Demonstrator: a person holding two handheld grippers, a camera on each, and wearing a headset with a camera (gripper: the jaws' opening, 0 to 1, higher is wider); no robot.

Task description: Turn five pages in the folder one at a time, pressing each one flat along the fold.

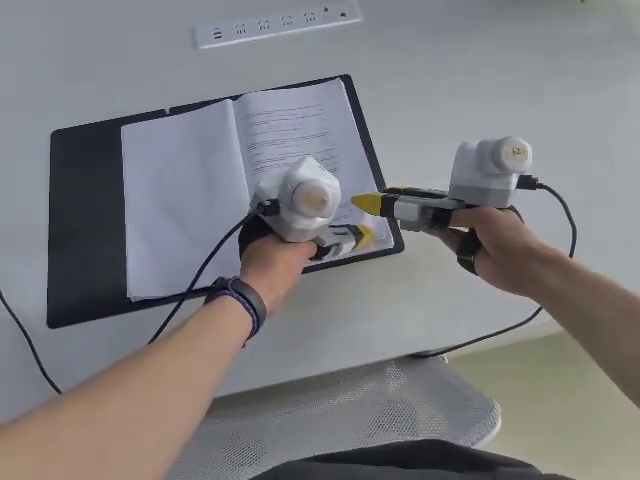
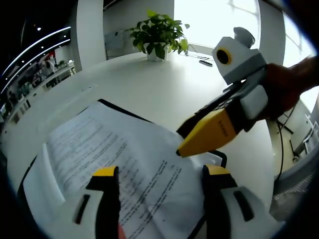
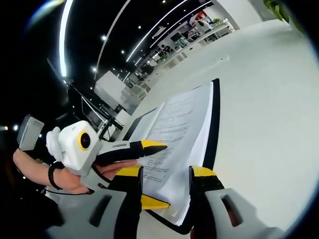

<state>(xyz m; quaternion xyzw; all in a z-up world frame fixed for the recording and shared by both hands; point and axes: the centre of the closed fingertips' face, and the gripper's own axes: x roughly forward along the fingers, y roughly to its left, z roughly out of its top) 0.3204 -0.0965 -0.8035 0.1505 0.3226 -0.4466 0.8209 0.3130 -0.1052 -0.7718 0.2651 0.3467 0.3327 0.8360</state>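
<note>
The left gripper [image 2: 160, 172] has its fingers spread wide, low over the printed right-hand page [image 1: 290, 130]. The right gripper [image 3: 166, 172], fingers partly apart, noses at that page's outer edge near its bottom corner. A turn looks to be starting, and it needs one sheet caught alone. The folder [image 1: 85, 200] lies open on the counter [image 1: 480, 80], long side across, fold running away from the person.

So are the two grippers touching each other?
Apart: in the left gripper view, page shows between the right gripper and the left gripper.
</note>
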